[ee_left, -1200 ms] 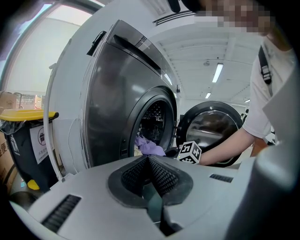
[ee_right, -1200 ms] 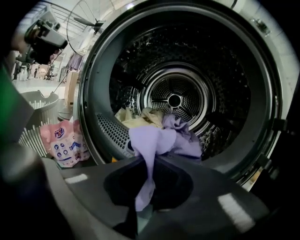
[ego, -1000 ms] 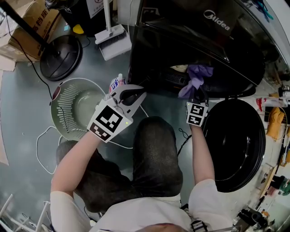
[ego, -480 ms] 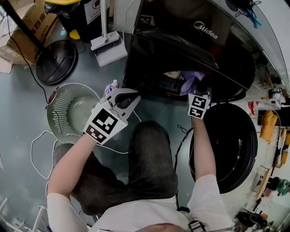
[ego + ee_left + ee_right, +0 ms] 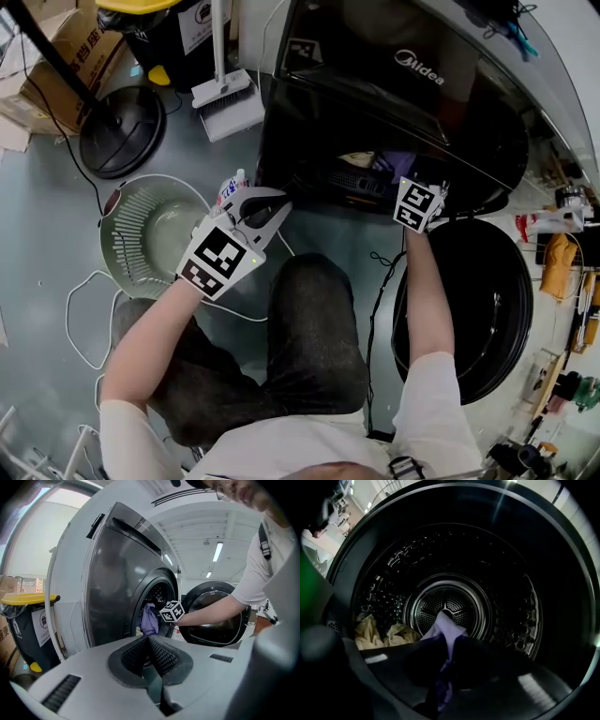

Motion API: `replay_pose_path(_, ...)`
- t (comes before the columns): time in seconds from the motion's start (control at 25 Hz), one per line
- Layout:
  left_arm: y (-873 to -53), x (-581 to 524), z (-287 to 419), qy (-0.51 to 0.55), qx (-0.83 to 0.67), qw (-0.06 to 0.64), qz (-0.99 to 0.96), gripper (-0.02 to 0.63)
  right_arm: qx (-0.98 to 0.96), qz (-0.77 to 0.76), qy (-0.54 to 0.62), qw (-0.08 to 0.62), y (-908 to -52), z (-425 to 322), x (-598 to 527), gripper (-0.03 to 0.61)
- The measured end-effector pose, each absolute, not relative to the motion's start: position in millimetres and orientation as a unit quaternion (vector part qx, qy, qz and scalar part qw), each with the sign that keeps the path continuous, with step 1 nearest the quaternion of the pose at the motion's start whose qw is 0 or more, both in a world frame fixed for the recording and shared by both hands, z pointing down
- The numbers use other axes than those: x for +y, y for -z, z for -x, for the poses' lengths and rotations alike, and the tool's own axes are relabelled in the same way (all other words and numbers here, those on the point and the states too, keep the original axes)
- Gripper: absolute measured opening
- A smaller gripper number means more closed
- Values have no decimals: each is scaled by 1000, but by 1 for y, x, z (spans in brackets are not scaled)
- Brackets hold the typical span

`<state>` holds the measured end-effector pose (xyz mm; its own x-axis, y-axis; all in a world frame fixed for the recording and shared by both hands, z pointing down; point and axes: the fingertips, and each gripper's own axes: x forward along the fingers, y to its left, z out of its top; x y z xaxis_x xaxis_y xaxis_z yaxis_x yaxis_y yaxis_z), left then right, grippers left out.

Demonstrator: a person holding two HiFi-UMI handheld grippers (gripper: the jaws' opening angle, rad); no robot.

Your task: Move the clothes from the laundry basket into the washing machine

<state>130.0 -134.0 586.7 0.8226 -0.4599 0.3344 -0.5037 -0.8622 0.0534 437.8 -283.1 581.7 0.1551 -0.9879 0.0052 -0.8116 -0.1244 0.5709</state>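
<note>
The right gripper [image 5: 450, 654] pinches a purple garment [image 5: 443, 624] by a bunched fold inside the drum [image 5: 506, 602]; the cloth looks light, limp and prone to snagging. The left gripper [image 5: 149, 641] is closed and empty.

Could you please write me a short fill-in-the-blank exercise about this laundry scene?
1. The right gripper is shut on a ____ garment.
2. Crumpled cloth of a ____ colour lies inside the drum.
3. The laundry basket on the floor is ____.
4. The washing machine's round door stands ____.

Missing words: purple; yellow; empty; open.
</note>
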Motion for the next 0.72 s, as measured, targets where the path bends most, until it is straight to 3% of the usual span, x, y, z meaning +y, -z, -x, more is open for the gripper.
replay_pose_path(0.16,-589,-134,-126,-162,-257,70,-950,6,-620,-720,167,264,-609,-444,-290,31)
replay_pose_path(0.2,-589,-135,-125,-162,-257,70,-950,6,-639,-701,121,292,-632,-442,-295,115)
replay_pose_path(0.24,-589,-136,-124,-163,-259,70,-950,6,-658,-678,69,319,-656,-439,-299,316)
replay_pose_path(0.28,-589,-136,-123,-163,-260,70,-949,6,-671,-660,31,337,-674,-435,-299,364)
replay_pose_path(0.4,-591,-137,-123,-162,-262,74,-948,6,-682,-640,9,354,-692,-433,-287,370)
replay_pose_path(0.48,-591,-137,-123,-163,-262,74,-948,6,-685,-633,7,360,-696,-432,-281,408)
replay_pose_path(0.72,-592,-137,-125,-162,-259,74,-949,6,-685,-622,-14,380,-709,-446,-263,410)
